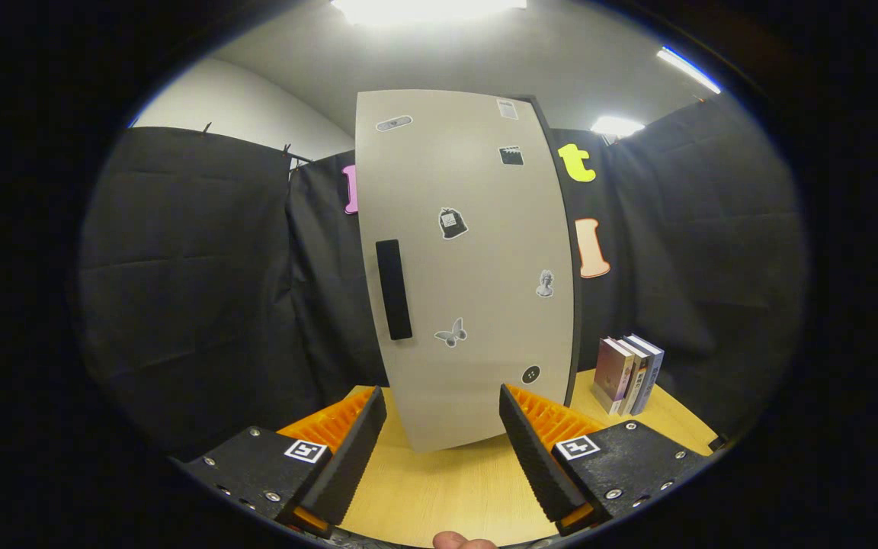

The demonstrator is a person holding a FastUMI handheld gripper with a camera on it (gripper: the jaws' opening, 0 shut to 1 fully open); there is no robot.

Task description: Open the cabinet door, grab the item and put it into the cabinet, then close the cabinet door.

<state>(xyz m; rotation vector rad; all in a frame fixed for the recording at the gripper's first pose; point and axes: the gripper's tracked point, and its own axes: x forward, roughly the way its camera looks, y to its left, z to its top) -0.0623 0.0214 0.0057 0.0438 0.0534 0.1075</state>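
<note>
A tall pale grey cabinet (477, 252) stands on the wooden table (439, 488) just ahead of my fingers. Its door is shut, with a black vertical handle (394, 288) near its left edge and several small stickers on it. My gripper (443, 450) is open with nothing between its fingers, a short way in front of the door's lower part. The left finger (347, 457) and right finger (538, 457) both have black ribbed pads. Three upright books (627, 374) stand on the table to the right of the cabinet, beyond the right finger.
Black cloth walls close in the booth behind and on both sides of the cabinet. The table's right corner lies just past the books. A fingertip of the person's hand (463, 541) shows at the table's near edge.
</note>
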